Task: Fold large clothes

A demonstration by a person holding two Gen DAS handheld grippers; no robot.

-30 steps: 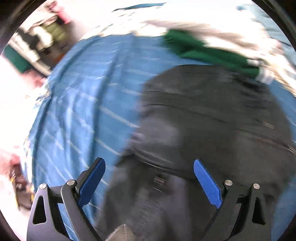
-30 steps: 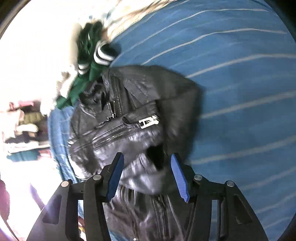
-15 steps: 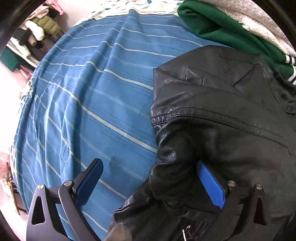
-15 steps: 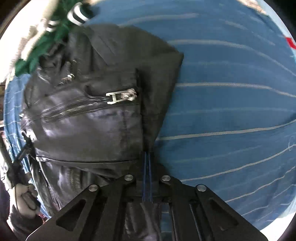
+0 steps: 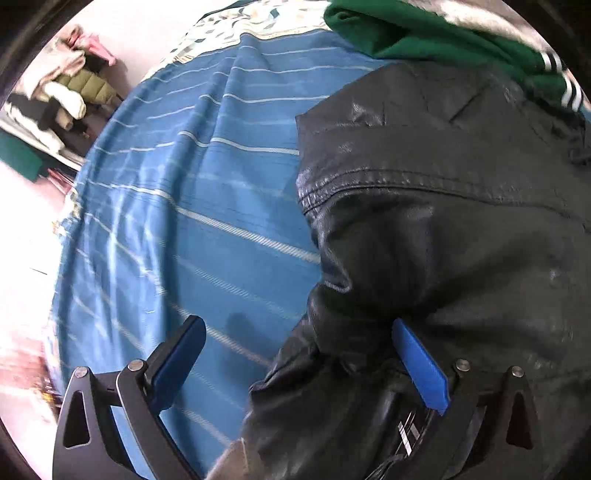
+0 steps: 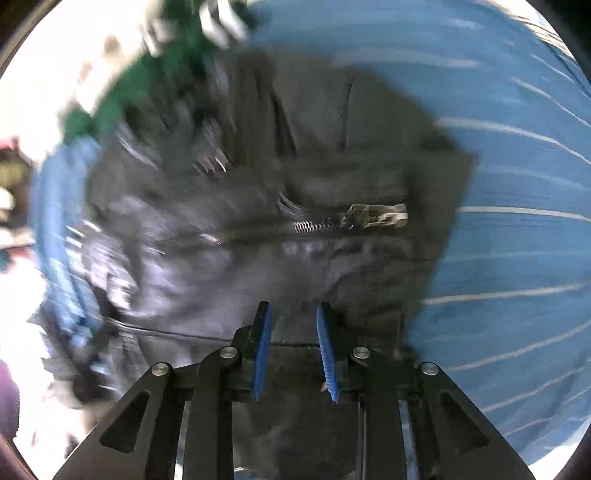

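A black leather jacket (image 5: 443, 229) lies on a blue striped bedsheet (image 5: 192, 206). My left gripper (image 5: 295, 332) is open, its jaws wide apart, with a bunched fold of the jacket's left edge between them. In the right wrist view the jacket (image 6: 258, 221) fills the middle, blurred, with a silver zipper pull (image 6: 380, 216) showing. My right gripper (image 6: 293, 317) is open by a narrow gap just above the jacket, holding nothing.
A green garment with white-striped cuffs (image 5: 443, 33) lies at the jacket's far end, also in the right wrist view (image 6: 122, 103). A pile of clothes (image 5: 62, 99) sits off the bed at the far left. Blue sheet (image 6: 517, 221) spreads right of the jacket.
My right gripper was shut on the jacket's edge half a second ago and has now opened a little and let go. My left gripper stayed open and moved closer to the jacket fold.
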